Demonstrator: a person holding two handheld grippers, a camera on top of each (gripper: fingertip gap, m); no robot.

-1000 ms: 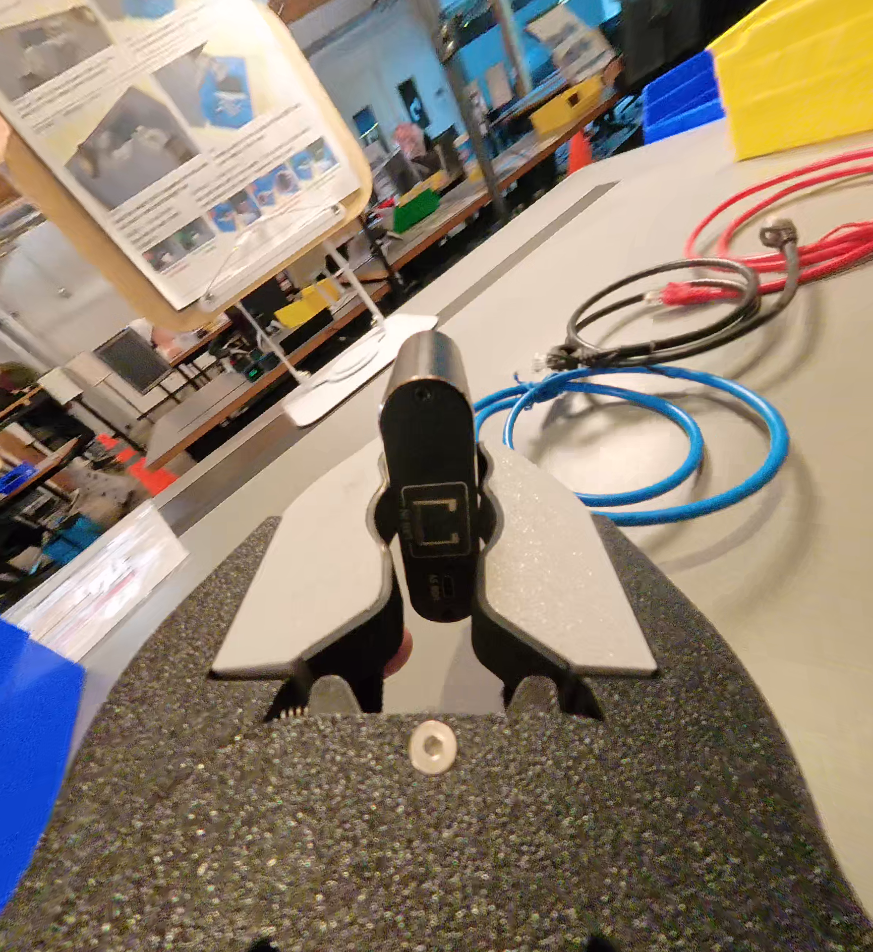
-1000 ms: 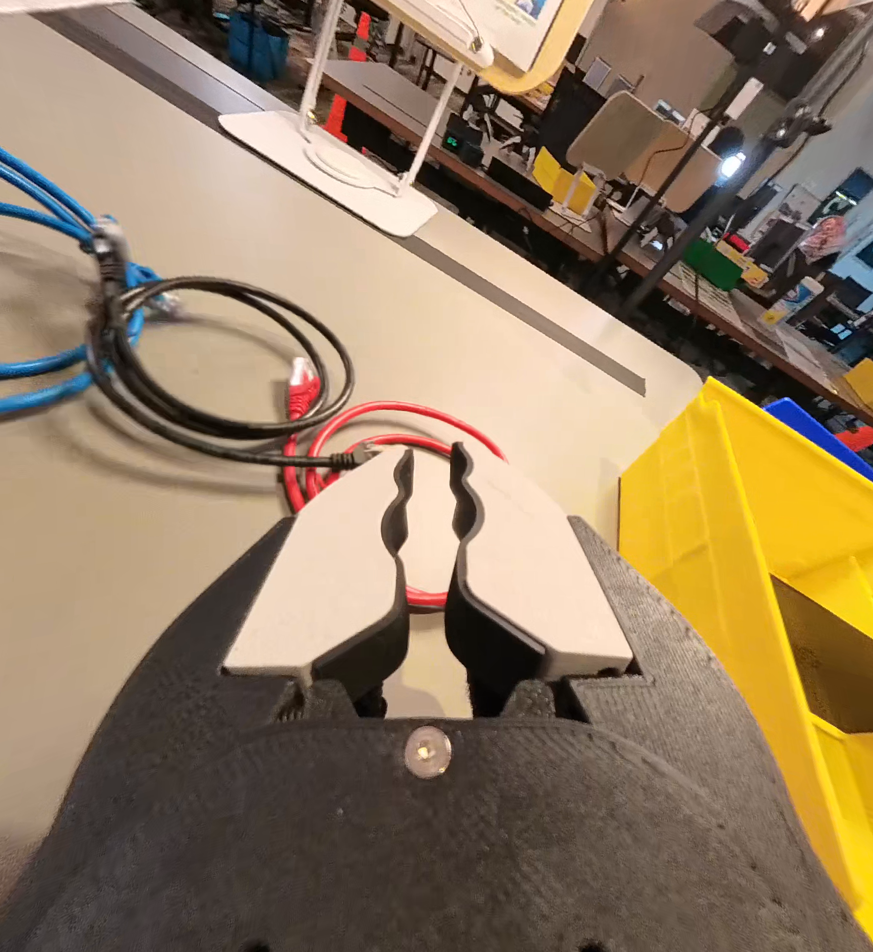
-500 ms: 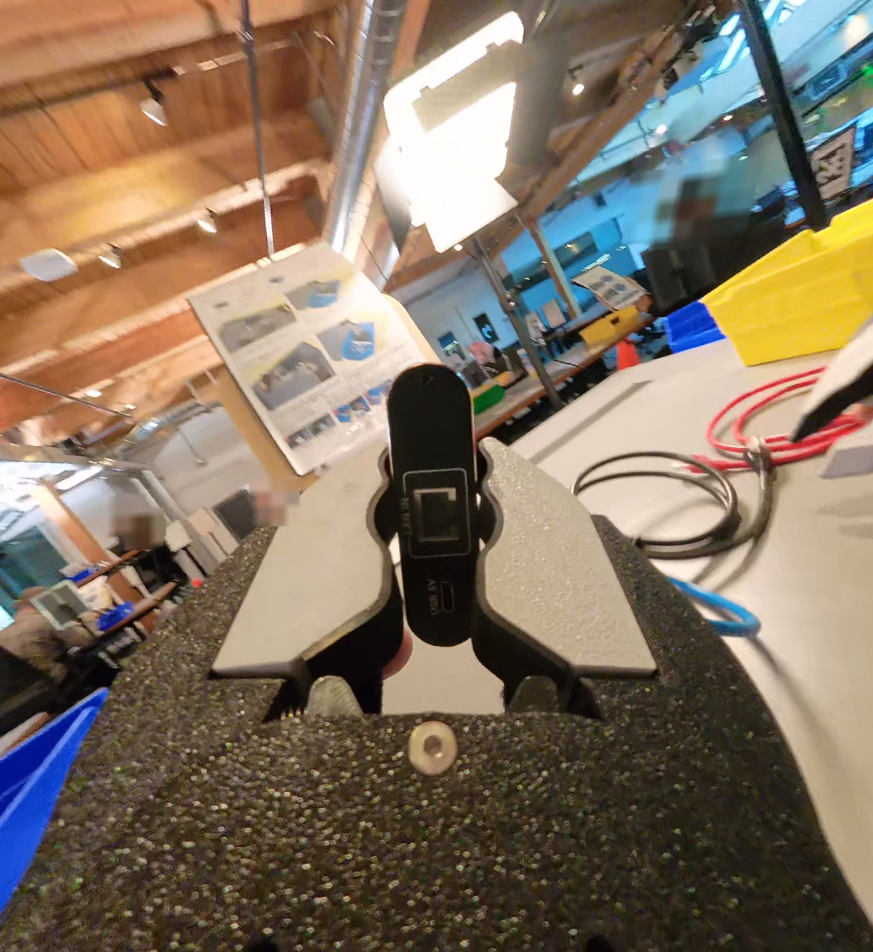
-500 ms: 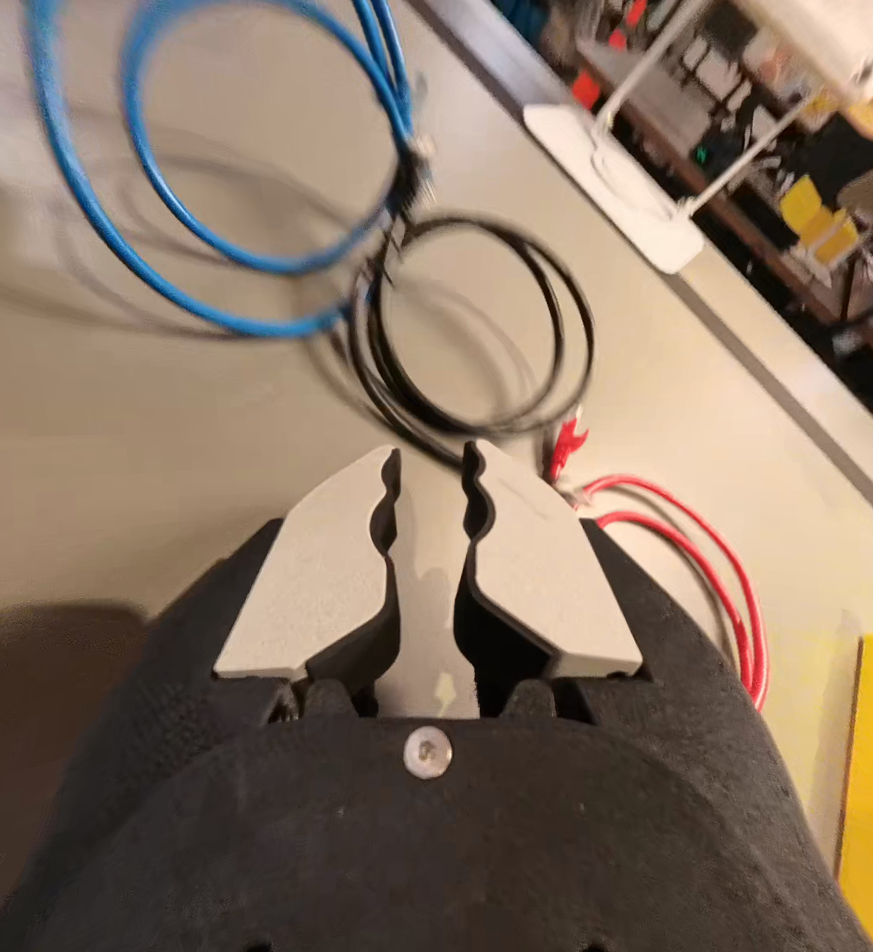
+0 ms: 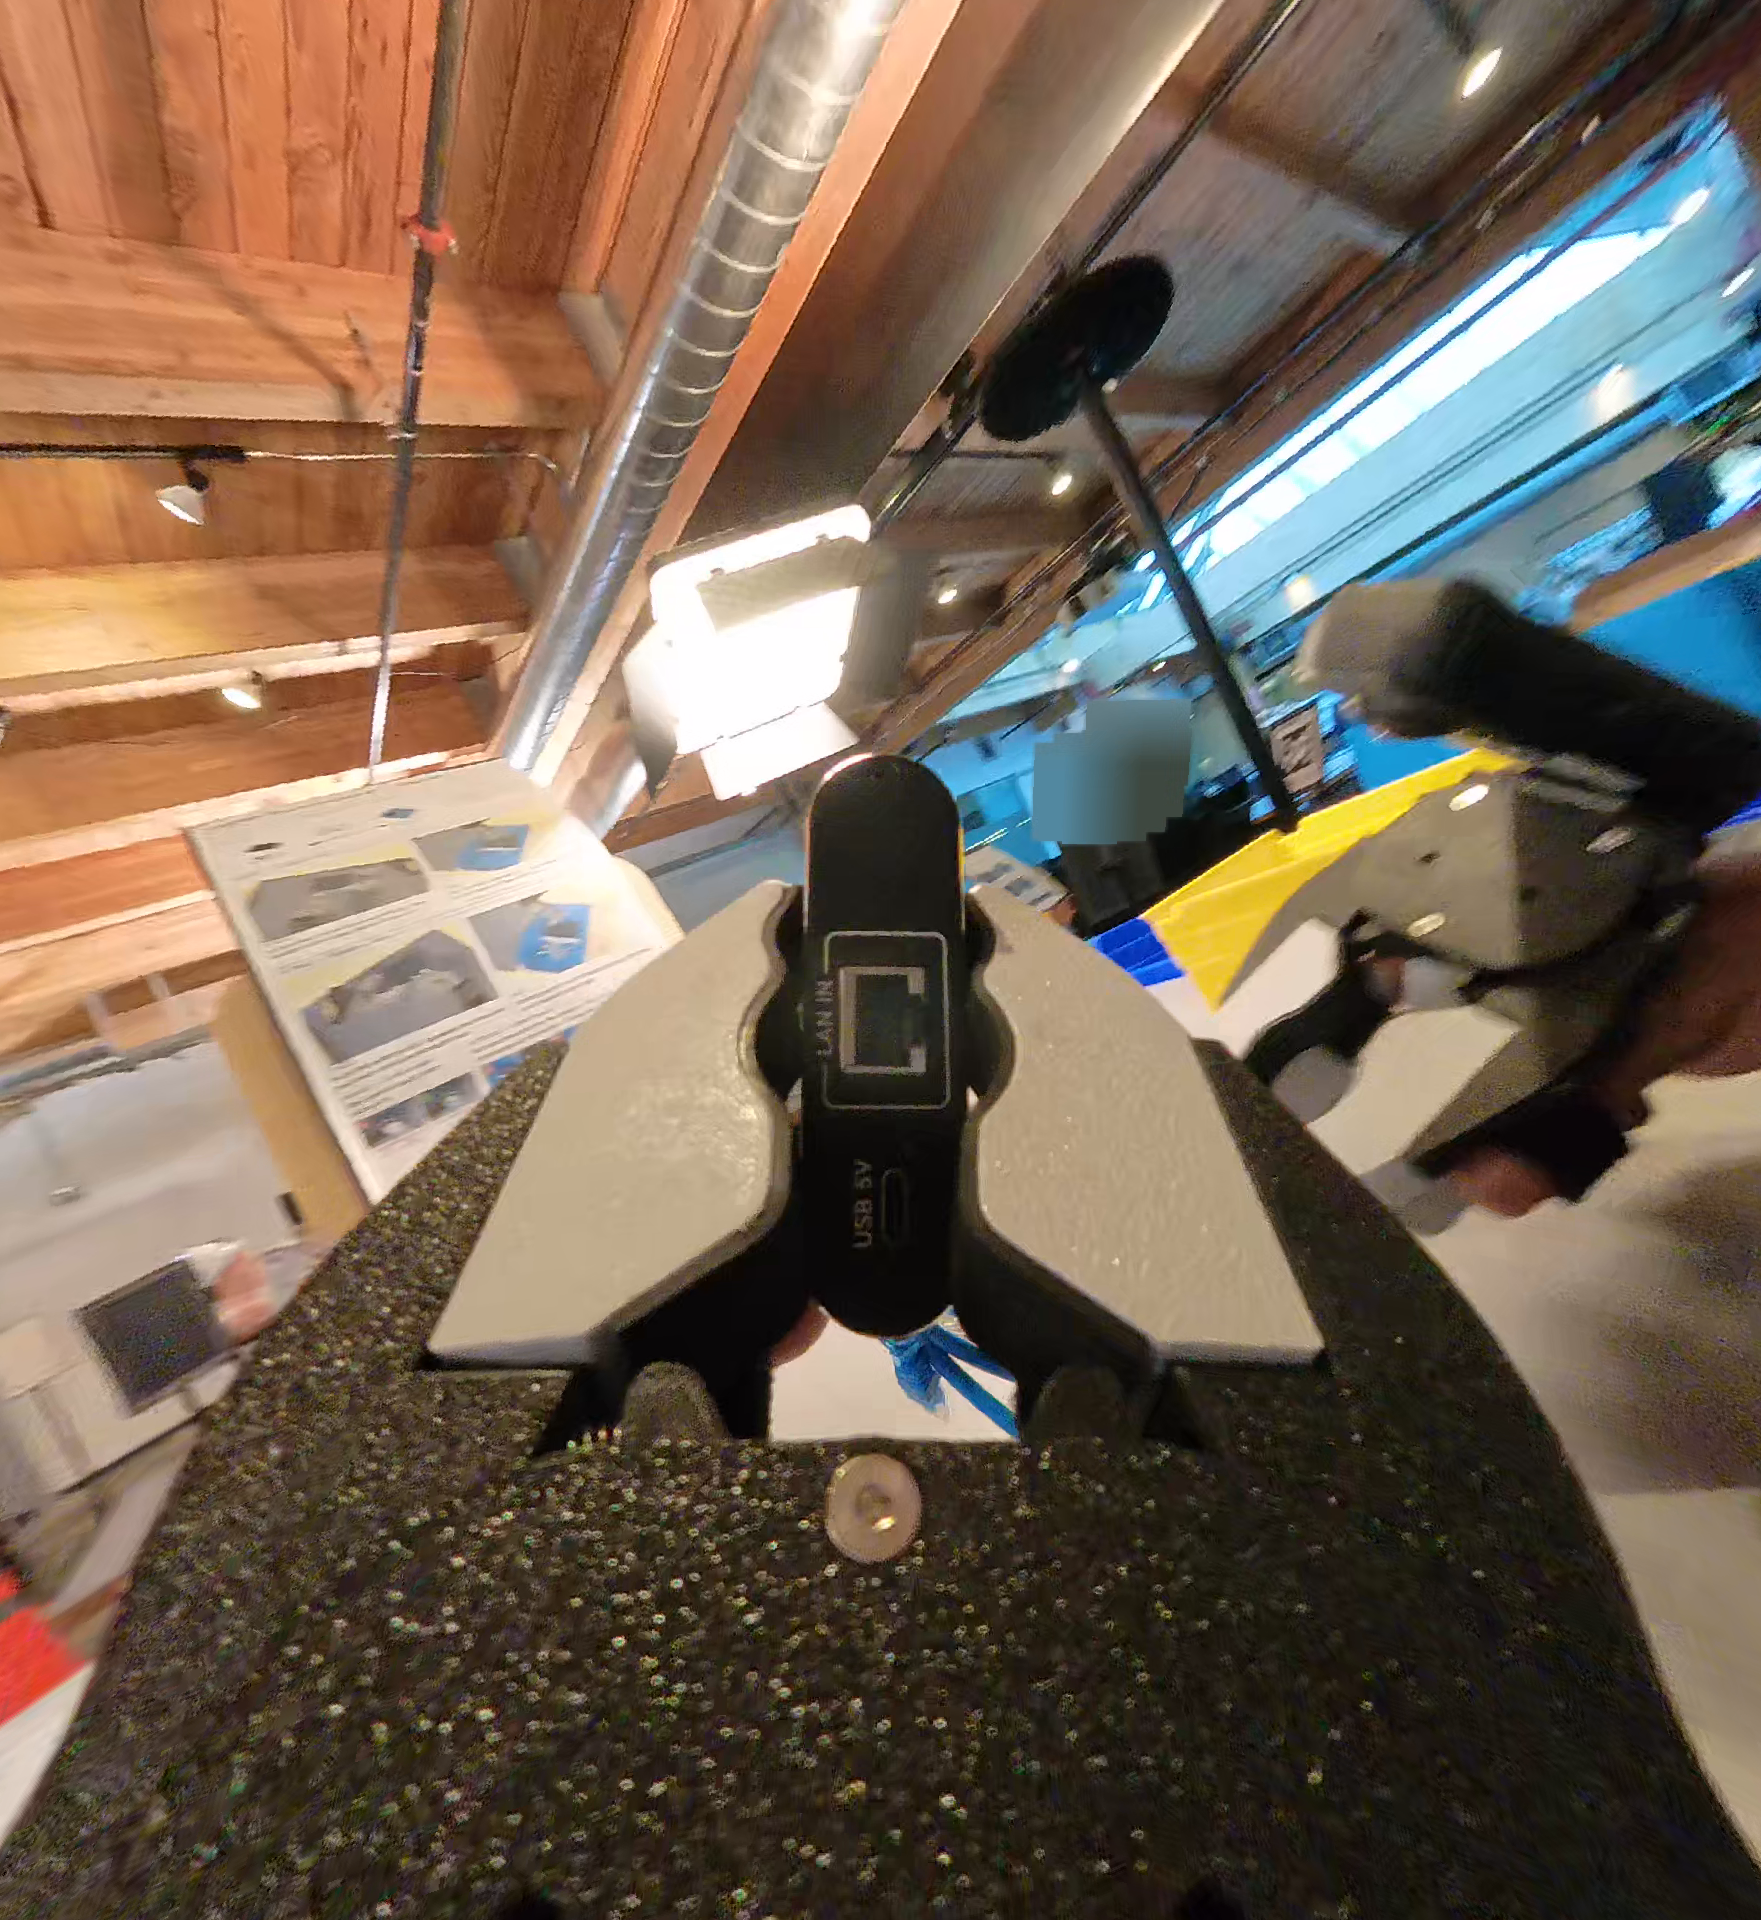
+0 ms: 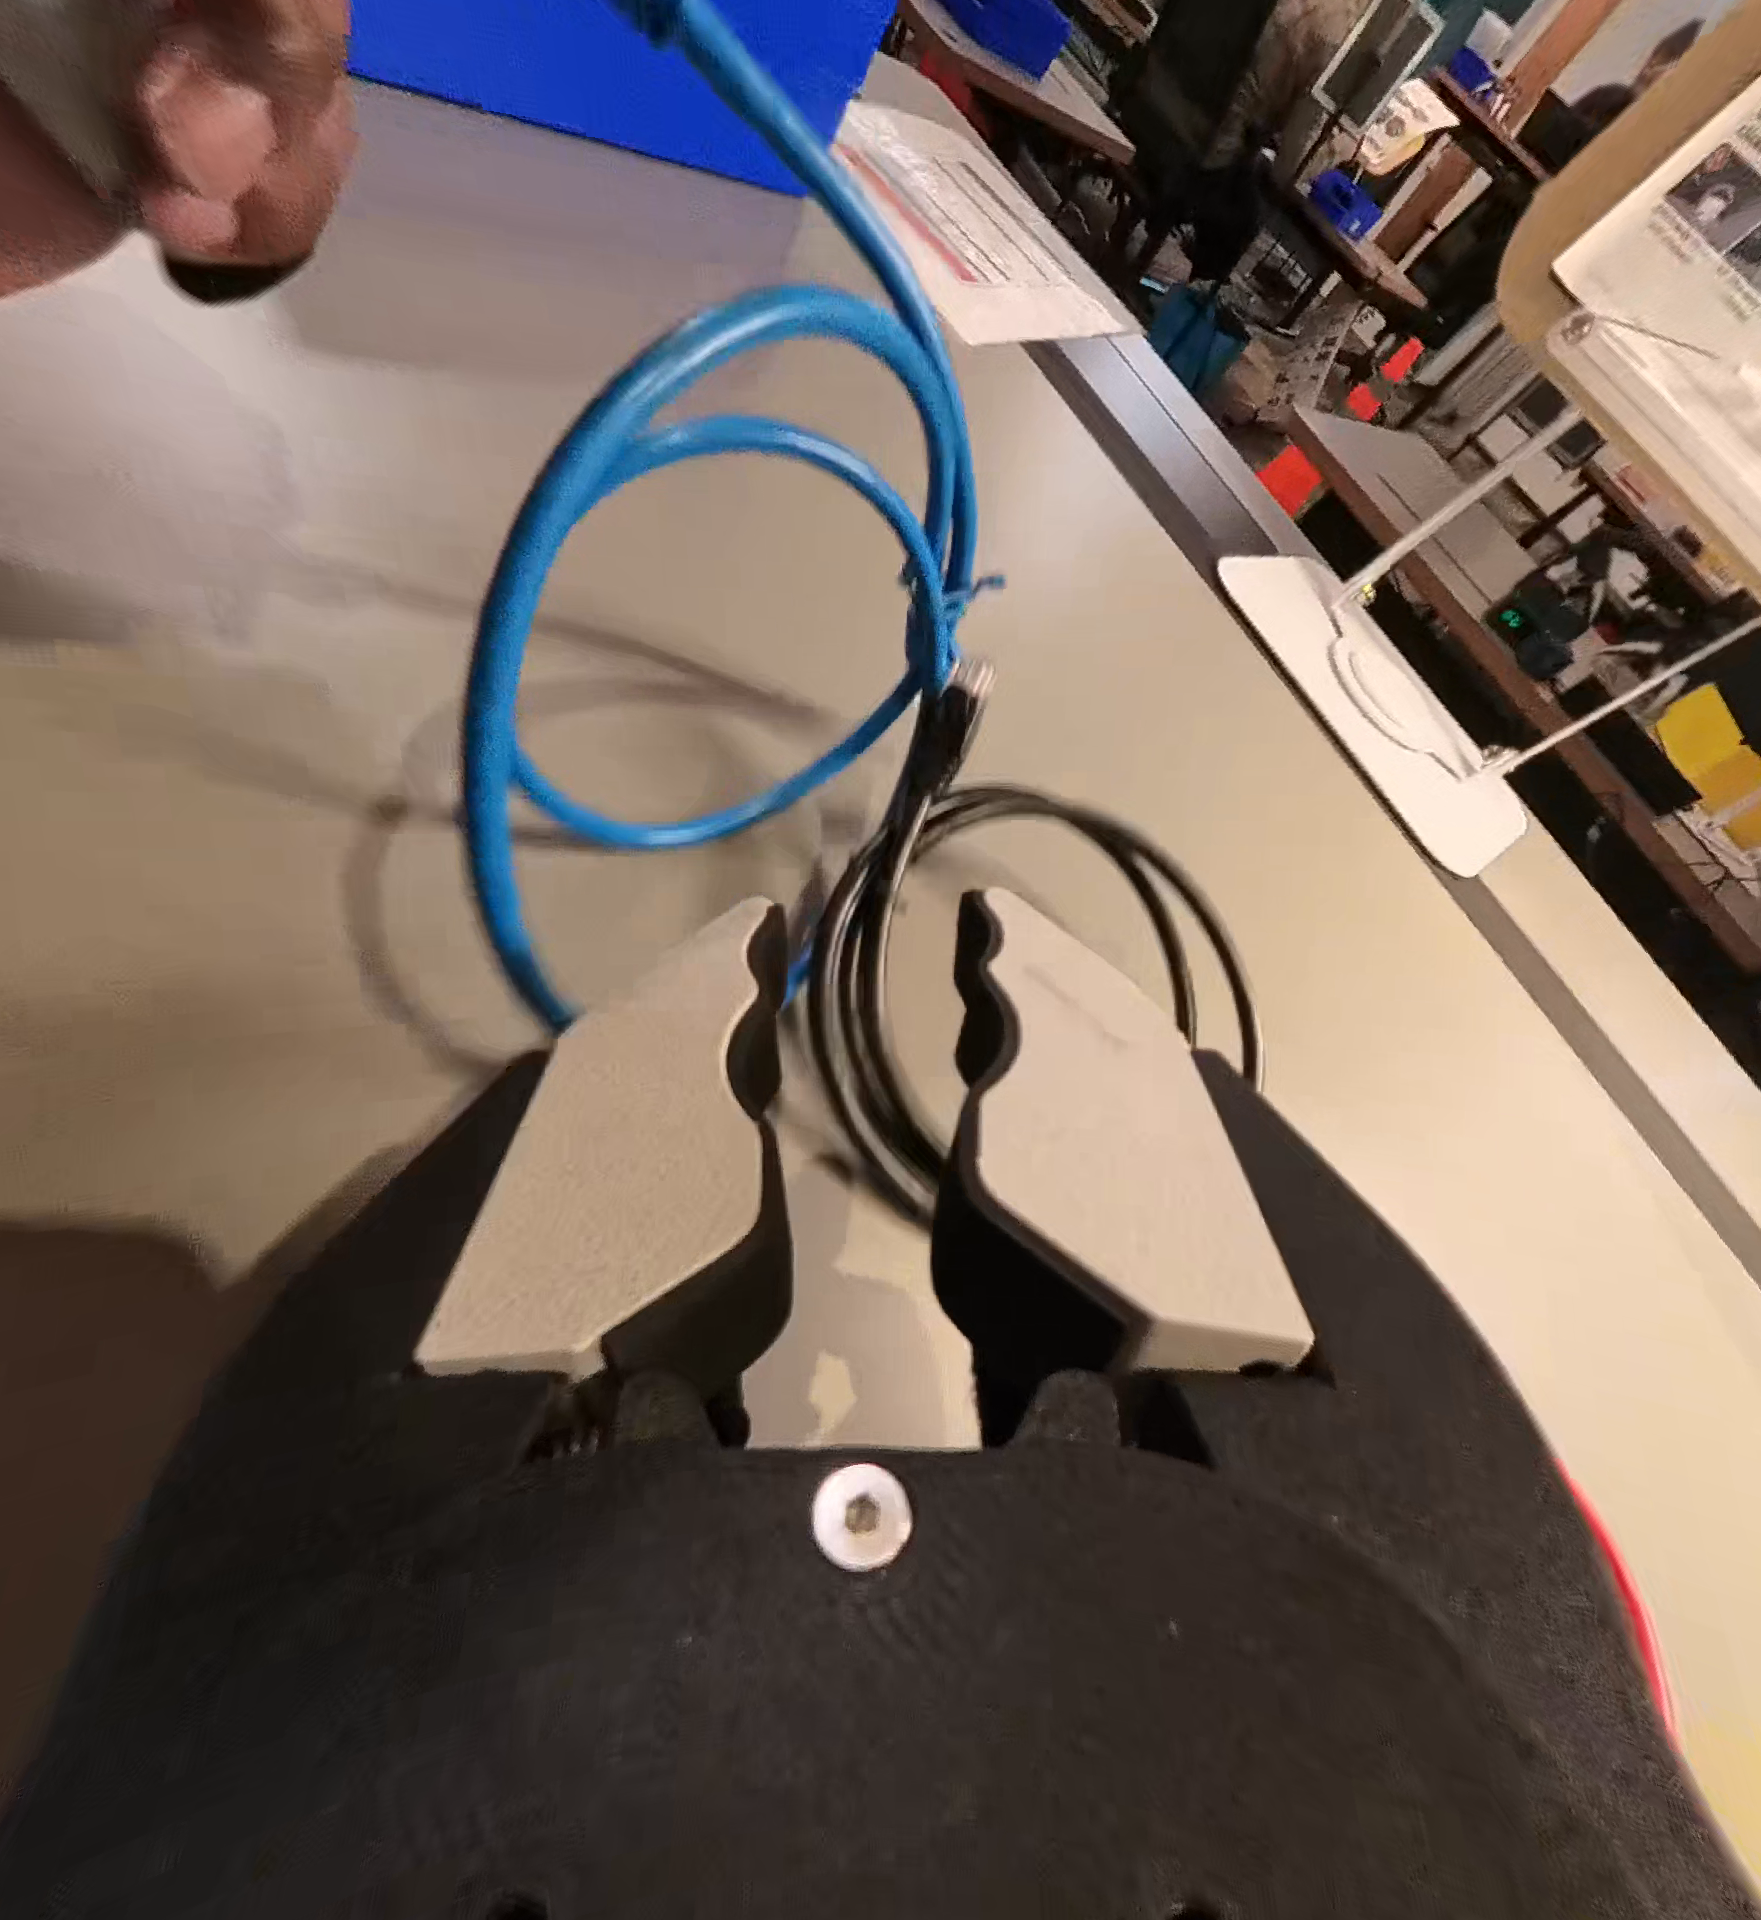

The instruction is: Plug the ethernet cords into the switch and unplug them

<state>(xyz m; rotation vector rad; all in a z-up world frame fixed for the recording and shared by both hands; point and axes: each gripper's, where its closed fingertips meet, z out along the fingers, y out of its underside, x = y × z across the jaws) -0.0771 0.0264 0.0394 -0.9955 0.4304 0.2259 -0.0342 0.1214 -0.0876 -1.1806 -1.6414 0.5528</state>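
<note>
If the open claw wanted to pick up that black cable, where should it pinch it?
Probably at the black cable's plug end, just behind the connector, where the boot looks thicker and stiffer than the cord. The right gripper could come down from above, fingers either side, keeping off the blue cable tangled against it.

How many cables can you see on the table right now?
3: a blue cable looped and rising toward the top, a black cable coiled by the right claw, and a red sliver at the right edge. Others may be hidden.
</note>
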